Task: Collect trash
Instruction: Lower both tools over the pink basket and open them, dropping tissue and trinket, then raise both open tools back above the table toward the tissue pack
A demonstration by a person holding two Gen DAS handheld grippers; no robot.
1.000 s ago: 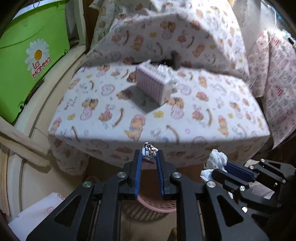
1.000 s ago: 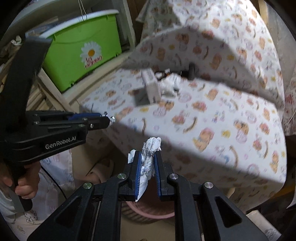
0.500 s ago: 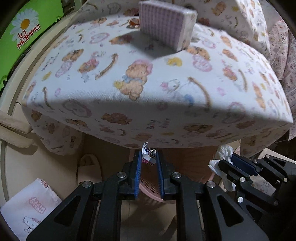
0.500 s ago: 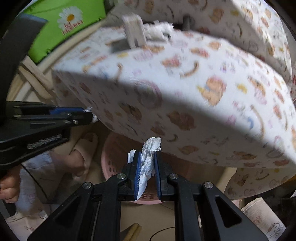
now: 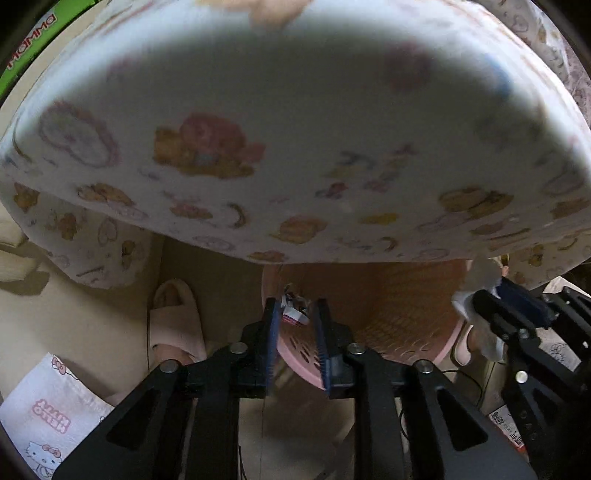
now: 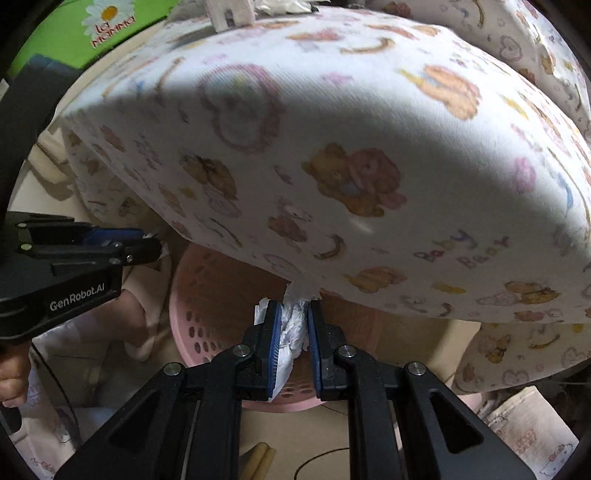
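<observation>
Right wrist view showed the right gripper (image 6: 291, 328) clamped on a crumpled tissue (image 6: 293, 325) above the pink basket (image 6: 192, 332); the left gripper (image 5: 295, 317) pinched a small wrapper (image 5: 293, 314) over the same basket. Both scraps looked light, soft, easily crushed.

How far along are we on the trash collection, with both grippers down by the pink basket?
Done: both pieces are picked up and carried down to the pink perforated plastic basket under the cushion. In hand: the left gripper pinches a small printed wrapper; the right gripper clamps a crumpled white tissue. Left: release both into the basket, then fetch the white scrap on top of the cushion.
</observation>
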